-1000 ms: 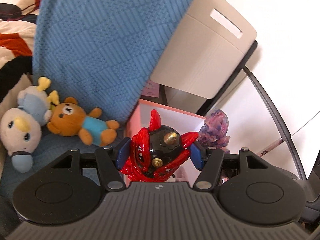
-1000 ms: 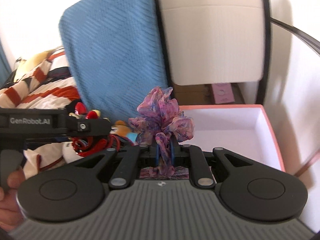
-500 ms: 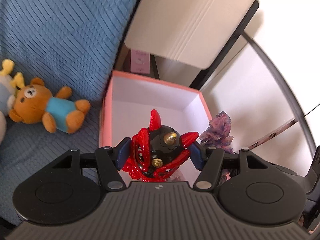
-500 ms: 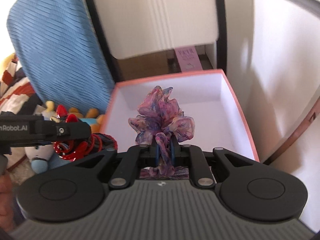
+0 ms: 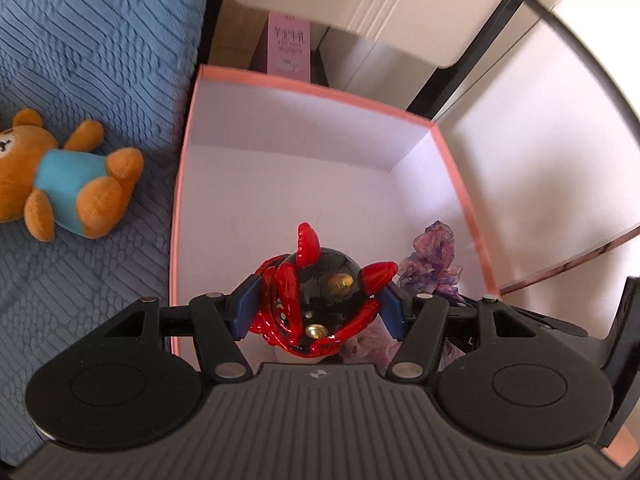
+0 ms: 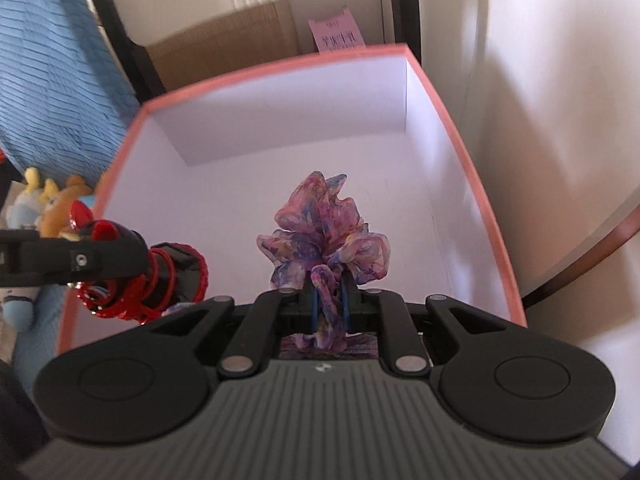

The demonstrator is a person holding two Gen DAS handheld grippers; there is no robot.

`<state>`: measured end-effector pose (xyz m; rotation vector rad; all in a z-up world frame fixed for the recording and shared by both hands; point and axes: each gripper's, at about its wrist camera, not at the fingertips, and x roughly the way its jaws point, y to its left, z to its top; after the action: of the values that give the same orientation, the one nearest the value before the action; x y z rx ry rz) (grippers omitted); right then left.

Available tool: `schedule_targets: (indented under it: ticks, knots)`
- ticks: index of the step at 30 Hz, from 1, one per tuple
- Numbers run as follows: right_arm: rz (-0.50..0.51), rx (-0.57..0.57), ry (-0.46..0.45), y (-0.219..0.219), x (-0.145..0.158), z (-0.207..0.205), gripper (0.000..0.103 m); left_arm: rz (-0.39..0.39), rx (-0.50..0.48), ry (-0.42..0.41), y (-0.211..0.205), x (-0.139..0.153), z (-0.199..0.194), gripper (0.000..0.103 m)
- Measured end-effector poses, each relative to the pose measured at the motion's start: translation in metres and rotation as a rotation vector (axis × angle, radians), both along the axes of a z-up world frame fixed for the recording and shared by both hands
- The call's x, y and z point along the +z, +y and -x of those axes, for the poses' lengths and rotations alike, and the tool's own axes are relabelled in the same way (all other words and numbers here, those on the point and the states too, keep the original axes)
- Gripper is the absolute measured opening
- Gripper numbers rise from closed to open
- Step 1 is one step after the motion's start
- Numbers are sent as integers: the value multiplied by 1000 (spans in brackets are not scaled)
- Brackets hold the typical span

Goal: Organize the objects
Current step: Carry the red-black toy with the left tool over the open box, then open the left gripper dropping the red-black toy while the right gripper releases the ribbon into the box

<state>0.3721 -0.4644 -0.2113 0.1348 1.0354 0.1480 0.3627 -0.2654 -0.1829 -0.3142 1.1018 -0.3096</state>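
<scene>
Box (image 6: 460, 128) looks empty so far, I think: you've got left gripper (image 5: 318, 306) clamped on the red-and-black toy (image 5: 320, 300), right gripper (image 6: 330, 304) pinching the purple scrunchie (image 6: 324, 232), neither dropped yet.

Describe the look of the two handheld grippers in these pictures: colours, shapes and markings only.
Both the left gripper and the right gripper are matte black, with a ribbed grey-black front deck, two round disc-shaped housings, silver rivets on angled linkage arms, and blue pads on the jaws. A small round emblem marks each deck's centre.
</scene>
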Motion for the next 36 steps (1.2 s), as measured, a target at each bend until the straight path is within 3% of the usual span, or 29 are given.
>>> schedule_targets:
  ticks: [6, 12, 14, 16, 17, 22, 25, 36]
  knots:
    - [-6, -10, 27, -4, -13, -11, 16, -11, -14, 39, -6, -19, -8, 67]
    - [9, -6, 7, -3, -6, -7, 17, -19, -12, 50, -6, -24, -10, 67]
    - [13, -7, 1, -1, -2, -4, 29, -15, -9, 51, -4, -23, -9, 67]
    - [21, -16, -8, 0, 3, -2, 57, -11, -10, 49, -2, -20, -8, 67]
    - [27, -19, -16, 2, 6, -1, 61, -6, -12, 46, -1, -18, -7, 70]
    - [31, -19, -46, 8, 29, 9, 59, -24, -3, 36, 7, -3, 1, 71]
    - [35, -15, -82, 14, 49, 18, 59, 12, 11, 16, 18, 13, 8, 71]
    - [-9, 14, -203, 43, 123, 62, 59, 27, 29, -104, 63, 89, 55, 71]
